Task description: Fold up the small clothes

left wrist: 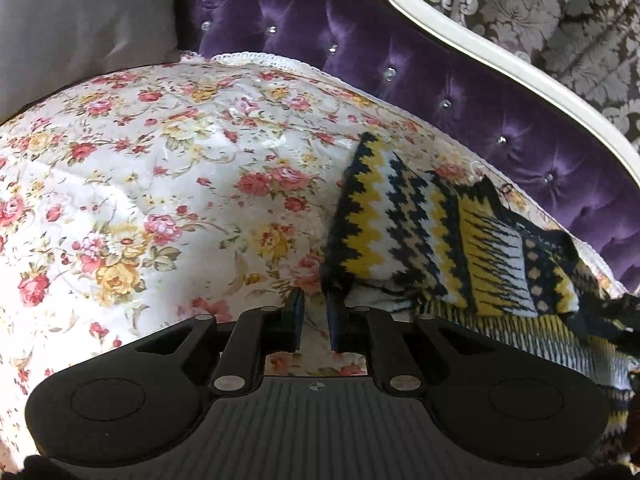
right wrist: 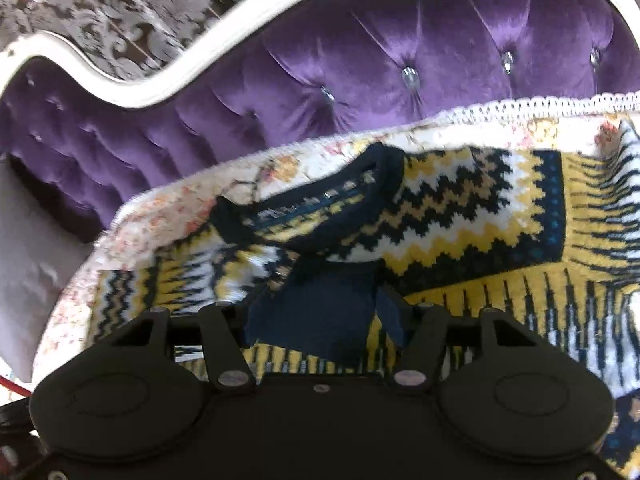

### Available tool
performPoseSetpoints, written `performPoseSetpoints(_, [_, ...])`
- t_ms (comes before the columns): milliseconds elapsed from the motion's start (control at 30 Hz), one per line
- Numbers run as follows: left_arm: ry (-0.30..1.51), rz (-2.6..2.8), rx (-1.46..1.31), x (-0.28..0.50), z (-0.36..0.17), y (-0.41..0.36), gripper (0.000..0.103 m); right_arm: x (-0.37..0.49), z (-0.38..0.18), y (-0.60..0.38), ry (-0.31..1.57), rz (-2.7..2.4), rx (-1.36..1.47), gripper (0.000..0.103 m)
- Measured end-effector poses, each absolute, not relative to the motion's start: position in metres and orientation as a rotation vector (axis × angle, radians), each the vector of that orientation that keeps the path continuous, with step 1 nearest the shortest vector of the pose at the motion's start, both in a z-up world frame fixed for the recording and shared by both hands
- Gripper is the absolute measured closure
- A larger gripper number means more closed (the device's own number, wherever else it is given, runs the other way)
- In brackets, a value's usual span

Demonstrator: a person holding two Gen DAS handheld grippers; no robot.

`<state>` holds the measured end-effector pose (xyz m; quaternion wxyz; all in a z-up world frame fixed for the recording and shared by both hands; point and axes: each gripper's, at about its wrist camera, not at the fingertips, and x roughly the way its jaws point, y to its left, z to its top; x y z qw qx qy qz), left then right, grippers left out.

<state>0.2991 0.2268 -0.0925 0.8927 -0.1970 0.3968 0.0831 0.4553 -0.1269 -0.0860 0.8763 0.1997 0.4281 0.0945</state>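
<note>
Right gripper (right wrist: 320,320): half-spread, clamps a thick wad of navy knit that fills the gap between the fingers. Looks like a bunched edge of the sweater (right wrist: 440,220), though blur hides exactly which edge and how many layers. Just past the fingertips lies the navy collar (right wrist: 320,200), with the zigzag yellow, white and black body spread to the right over the floral cover (right wrist: 132,224).

Left gripper (left wrist: 314,320): nearly closed, only a slit showing, with floral cover (left wrist: 160,160) visible through it and no knit inside. Sits right at the near left corner of the sweater (left wrist: 420,240), right fingertip touching or just beside the dark edge; cannot tell which.

Risks, judged from this:
- Lopsided fold: one corner carried, the other left lying, so the knit drags and twists instead of turning over flat.
- Too many layers in the right grip: hauls the whole garment rather than one flap.
- Loose, heavy knit: may slip out mid-lift.
- Cover snagged: soft quilted fabric under the left tips could get pinched with the sweater and ruck up.
- Little room behind: purple tufted backrest (left wrist: 360,40) close by, so a long sweep may push the fold against it.
</note>
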Motion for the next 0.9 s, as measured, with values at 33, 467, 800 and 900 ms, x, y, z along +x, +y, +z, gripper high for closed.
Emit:
performPoseSetpoints(33, [0.821,0.174,-0.42,0.297,-0.093,0.229,0.091,0.457,-0.09,-0.126,0.9,0.185,0.412,0.039])
performPoseSetpoints(467, [0.756,0.193,-0.411,0.295,-0.084,0.23,0.091,0.456,-0.051,-0.106,0.802,0.272,0.318,0.089])
performPoseSetpoints(800, [0.702,0.176,-0.324,0.297,-0.076,0.214,0.091,0.462,0.008,-0.165,0.673,0.102,0.139,0.09])
performPoseSetpoints(900, [0.706,0.169,-0.305,0.298,-0.077,0.209,0.091,0.475,-0.02,-0.174,0.752,0.058,0.099,0.09])
